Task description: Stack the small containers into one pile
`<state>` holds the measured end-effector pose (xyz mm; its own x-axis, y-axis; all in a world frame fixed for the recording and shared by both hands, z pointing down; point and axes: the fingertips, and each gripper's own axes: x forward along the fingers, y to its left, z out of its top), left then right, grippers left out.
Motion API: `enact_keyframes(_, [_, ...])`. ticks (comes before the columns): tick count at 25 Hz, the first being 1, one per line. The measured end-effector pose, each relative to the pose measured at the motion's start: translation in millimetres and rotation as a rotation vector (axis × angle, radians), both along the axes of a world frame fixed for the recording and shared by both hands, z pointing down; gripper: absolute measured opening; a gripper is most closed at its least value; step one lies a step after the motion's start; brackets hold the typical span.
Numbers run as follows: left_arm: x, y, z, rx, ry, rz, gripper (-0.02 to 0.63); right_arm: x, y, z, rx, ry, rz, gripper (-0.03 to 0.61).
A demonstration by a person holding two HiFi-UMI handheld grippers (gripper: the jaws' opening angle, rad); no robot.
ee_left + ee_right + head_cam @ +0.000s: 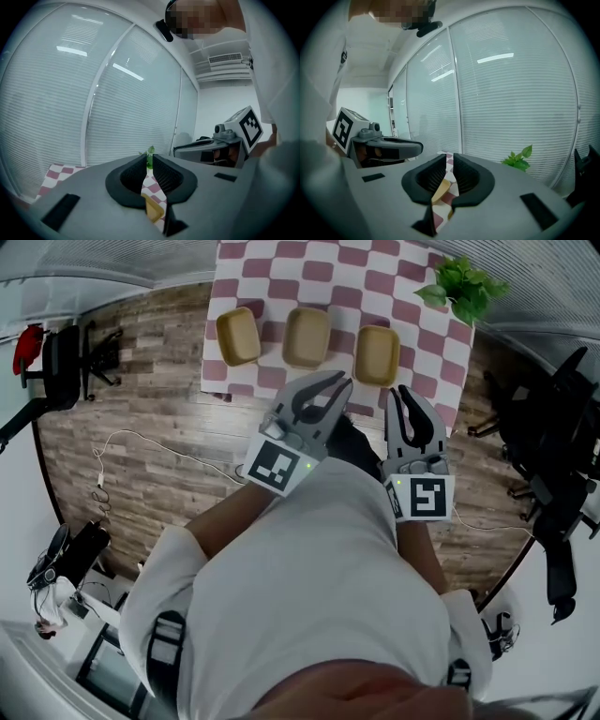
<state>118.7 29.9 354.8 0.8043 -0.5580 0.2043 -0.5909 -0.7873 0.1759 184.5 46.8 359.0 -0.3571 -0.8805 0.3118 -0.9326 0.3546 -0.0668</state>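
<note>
Wood-plank floor [150, 418] takes up most of the head view, with black office chairs [66, 357] off to the sides. The tabletop [361, 277] is ahead of me, flat, under a matte maroon-and-white check cloth. My two arms in white sleeves reach forward side by side, aimed slightly downward, and both grippers' tips show right at the tabletop's near edge. The left gripper [334, 381] is angled inward toward the other one. It has a grey plastic shell, black ribbed pads and a black-and-white marker cube at the back. Its fingers are clenched, with only a thin slit between them and nothing grasped. The right gripper [405, 392] has the same build and points nearly straight ahead. Its fingers are clenched too and empty, and only check cloth and a tan rim show through the slit in its own view. The three containers sit in a row along the near part of the tabletop, apart from each other, none stacked. They are the left container [238, 336], middle container [307, 337] and right container [377, 354]. All three are shallow rounded-rectangle trays, tan-yellow, smooth, open side up. My left tips sit between the middle and right containers, and my right tips sit just below the right one. Neither gripper is touching a container. A leafy green plant [464, 287] is at the tabletop's far right corner.
</note>
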Motion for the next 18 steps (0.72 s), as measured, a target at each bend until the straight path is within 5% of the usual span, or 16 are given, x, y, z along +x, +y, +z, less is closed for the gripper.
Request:
enact_keyframes(2, [3, -6, 16, -0.014, -0.027, 0.008, 0.037, 7, -7, 17, -0.035, 0.015, 0.007, 0.043])
enact_keyframes(4, [6, -10, 38, -0.032, -0.05, 0.016, 0.037, 16, -14, 39, -0.081, 0.031, 0.019, 0.132])
enact_keyframes(18, [28, -31, 207, -0.181, -0.212, 0.01, 0.037, 73, -37, 237, -0.359, 0.112, 0.102, 0.135])
